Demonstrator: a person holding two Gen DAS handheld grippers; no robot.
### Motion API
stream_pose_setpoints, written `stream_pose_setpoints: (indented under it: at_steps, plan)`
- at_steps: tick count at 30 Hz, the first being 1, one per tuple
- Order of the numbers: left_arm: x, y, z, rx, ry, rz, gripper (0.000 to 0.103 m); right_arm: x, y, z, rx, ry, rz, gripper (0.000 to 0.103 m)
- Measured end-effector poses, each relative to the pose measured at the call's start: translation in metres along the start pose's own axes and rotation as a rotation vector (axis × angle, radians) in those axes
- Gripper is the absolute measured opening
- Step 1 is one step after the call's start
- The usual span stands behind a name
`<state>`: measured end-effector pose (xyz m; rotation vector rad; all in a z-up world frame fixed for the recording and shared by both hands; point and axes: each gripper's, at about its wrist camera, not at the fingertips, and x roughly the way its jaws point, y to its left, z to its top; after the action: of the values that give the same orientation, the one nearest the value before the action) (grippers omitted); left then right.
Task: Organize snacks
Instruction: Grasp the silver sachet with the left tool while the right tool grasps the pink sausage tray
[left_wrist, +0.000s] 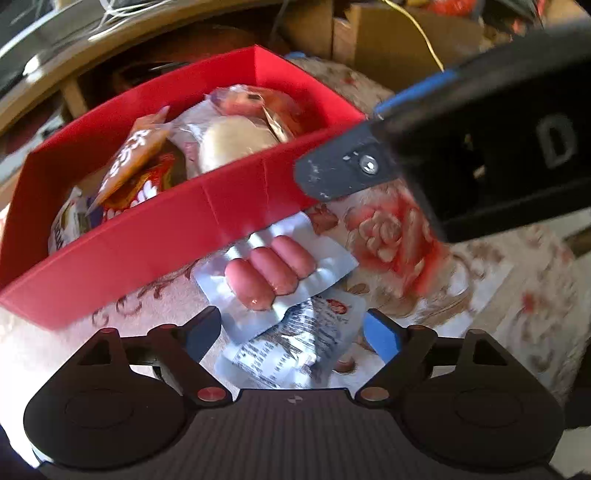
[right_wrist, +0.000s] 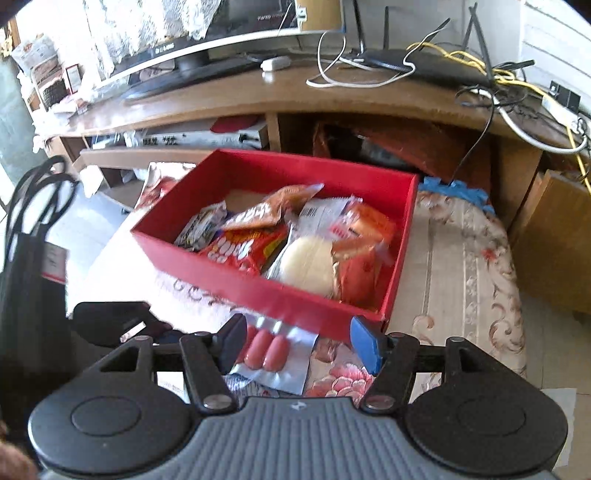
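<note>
Floral cloth (left_wrist: 406, 236): red box (left_wrist: 155, 236) w/ sausage pack (left_wrist: 275, 273) beside.

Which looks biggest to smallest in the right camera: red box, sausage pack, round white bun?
1. red box
2. and 3. sausage pack and round white bun look about alike; the pack is nearer and partly hidden, so no sure ranking.
</note>
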<state>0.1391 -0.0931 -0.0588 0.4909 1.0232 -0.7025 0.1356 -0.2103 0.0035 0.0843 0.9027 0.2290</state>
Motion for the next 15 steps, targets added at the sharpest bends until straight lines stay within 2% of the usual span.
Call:
stream_pose_setpoints:
  at_steps: [3,5,7,11,15]
  plan:
    - [0.004,0.001,-0.002,-0.011,-0.001,-0.005,0.085,0.005,-0.001,-0.001,-0.006,0.021,-0.007,0.052]
    - [-0.003,0.001,-0.004,-0.019,-0.015,-0.016,0.066,0.009,-0.003,-0.002,0.001,0.033,0.001,0.052]
    - [-0.009,0.005,-0.008,-0.062,-0.015,-0.026,0.060,0.011,-0.003,-0.001,-0.002,0.041,-0.005,0.052]
    - [-0.018,0.000,-0.023,-0.077,-0.012,-0.026,0.057,0.016,-0.002,-0.003,0.005,0.067,-0.001,0.053]
    - [-0.029,-0.007,-0.043,-0.081,0.009,-0.045,0.054,0.029,-0.001,-0.010,0.016,0.132,0.005,0.053]
